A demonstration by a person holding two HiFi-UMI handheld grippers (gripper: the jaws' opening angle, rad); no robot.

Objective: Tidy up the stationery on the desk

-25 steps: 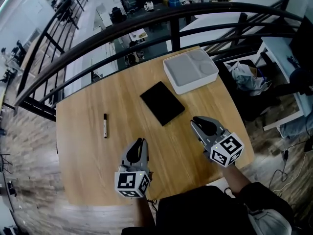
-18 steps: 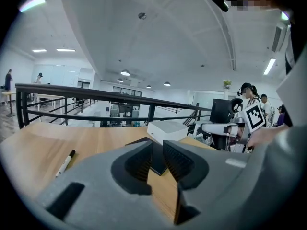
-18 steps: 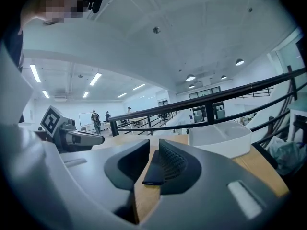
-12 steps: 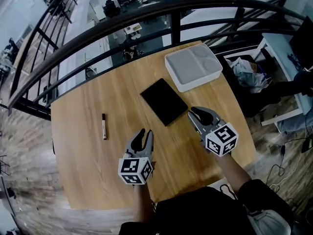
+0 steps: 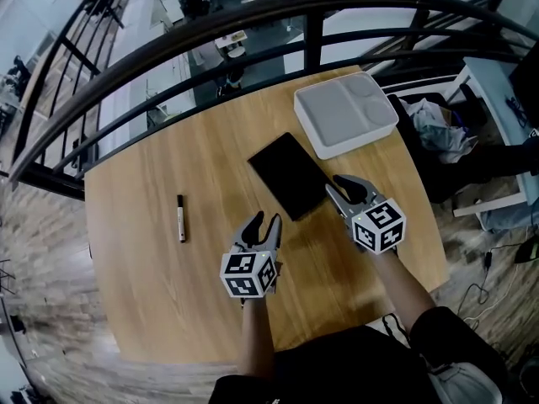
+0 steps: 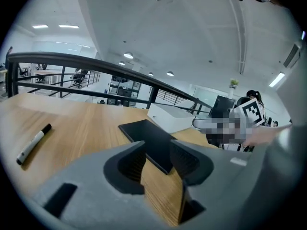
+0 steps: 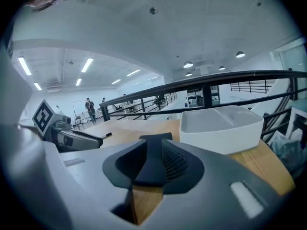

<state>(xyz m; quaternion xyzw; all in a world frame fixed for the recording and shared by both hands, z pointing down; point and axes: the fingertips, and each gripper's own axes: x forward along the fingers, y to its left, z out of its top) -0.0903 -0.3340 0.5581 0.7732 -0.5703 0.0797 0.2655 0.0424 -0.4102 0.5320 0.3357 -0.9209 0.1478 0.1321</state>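
Opening astride tablet (image 5: pixel 286 173) edge: right gripper (image 5: pixel 339 189)

- Head view sits high up and looks steeply down. The whole desk (image 5: pixel 152 259) fits in frame, with the railing (image 5: pixel 253 19) curving beyond its far edge.
- Left gripper view rides low, just over the wood, facing the black pad (image 6: pixel 153 140) close ahead; pen (image 6: pixel 32 143) lies off to its left.
- Right gripper view is equally low, aimed across the pad at the white tray (image 7: pixel 220 126) nearby.
- All three share pad, tray and railing — so they overlap mid-desk.
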